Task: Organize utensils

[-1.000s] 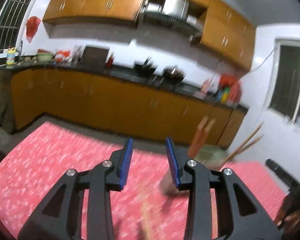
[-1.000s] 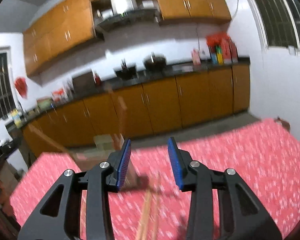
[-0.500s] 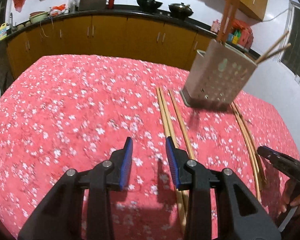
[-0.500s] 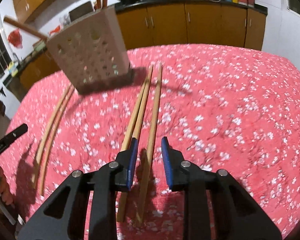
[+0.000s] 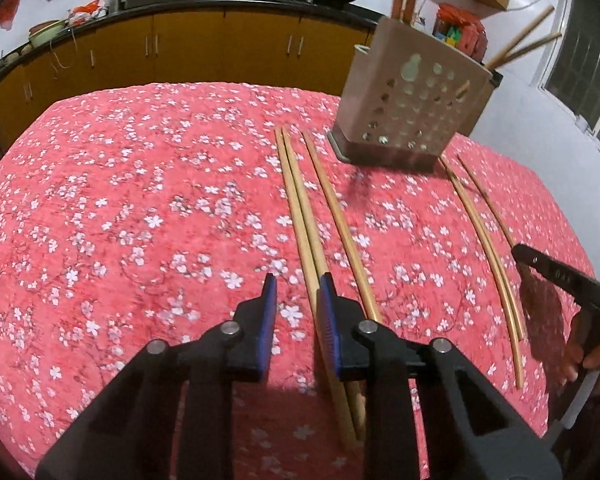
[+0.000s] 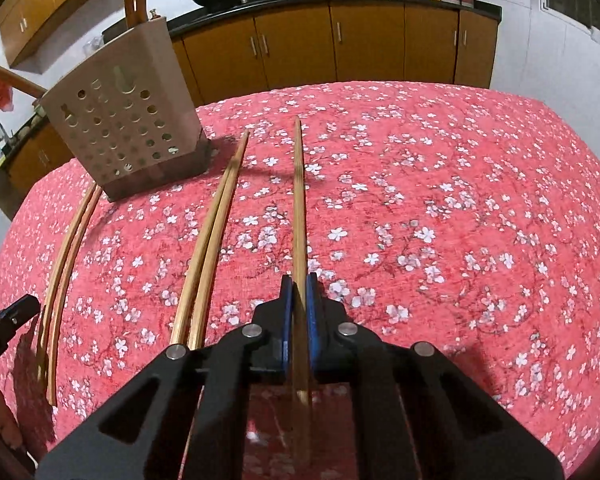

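Observation:
Several wooden chopsticks lie on a red flowered tablecloth [image 5: 140,208]. A beige perforated utensil holder [image 5: 412,104] stands at the far side with sticks in it; it also shows in the right wrist view [image 6: 128,120]. My right gripper [image 6: 299,292] is shut on one chopstick [image 6: 299,200] that points away from me. A pair of chopsticks [image 6: 212,240] lies just left of it. My left gripper [image 5: 296,292] is open, low over the near end of a chopstick pair [image 5: 300,216]. A third stick [image 5: 340,224] lies right of that pair.
Two more chopsticks [image 5: 484,236] lie at the holder's right in the left wrist view, and they show at the left in the right wrist view [image 6: 66,256]. Orange kitchen cabinets [image 6: 340,44] stand beyond the table. The other gripper's tip [image 5: 556,276] shows at the right edge.
Both grippers have dropped from facing the kitchen to low over the table. My right gripper has closed on one chopstick. My left gripper has narrowed and moved closer to the chopstick pair.

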